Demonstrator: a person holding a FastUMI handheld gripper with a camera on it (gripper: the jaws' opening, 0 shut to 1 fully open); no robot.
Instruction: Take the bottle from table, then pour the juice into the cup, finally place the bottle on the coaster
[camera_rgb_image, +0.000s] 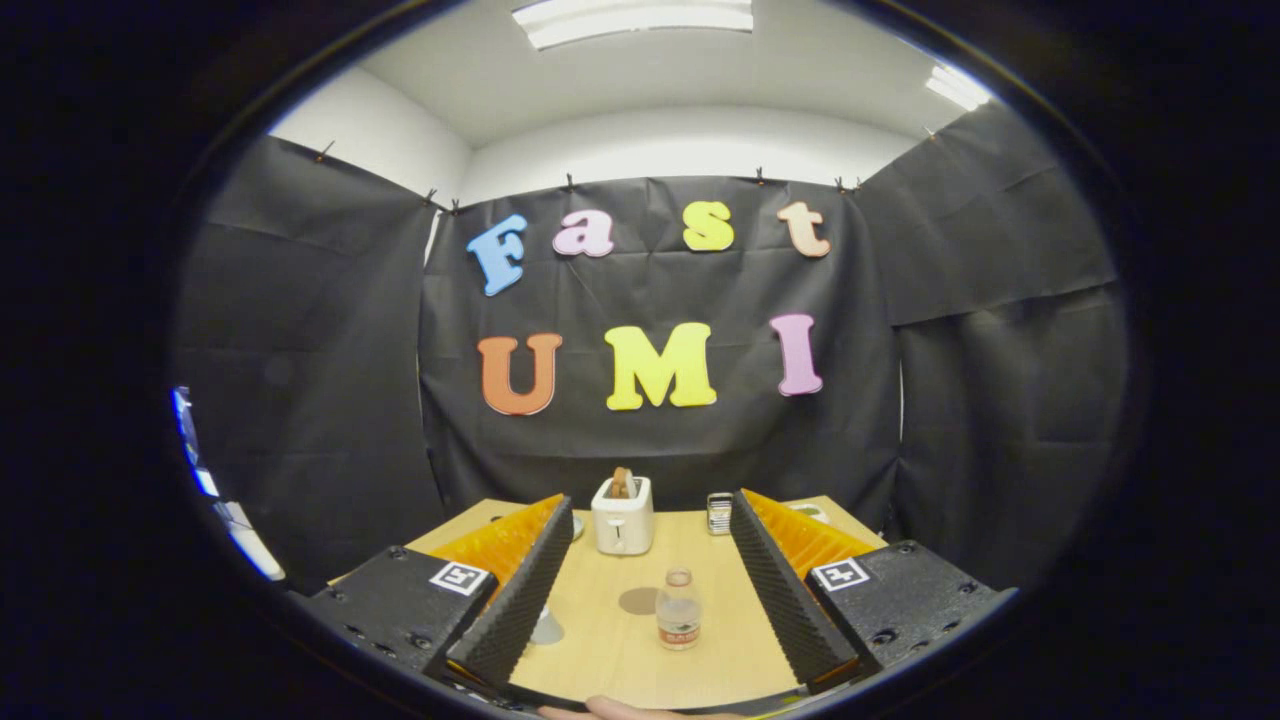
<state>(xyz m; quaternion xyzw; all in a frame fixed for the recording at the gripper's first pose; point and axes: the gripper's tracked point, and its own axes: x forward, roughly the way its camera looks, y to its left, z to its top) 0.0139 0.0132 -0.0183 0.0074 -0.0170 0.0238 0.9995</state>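
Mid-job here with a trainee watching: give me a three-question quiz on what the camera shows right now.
1. True or false: the tool is shut on the bottle.
2. What lies on the table just beside the bottle, on the side nearer the toaster?
A. a coaster
B. a spoon
C. a plate
3. Fill in: the bottle stands upright ______ the two open fingers.

Key
1. False: the fingers are spread wide, touching nothing.
2. A: the round coaster.
3. Between. The cup peeks out beside one finger.
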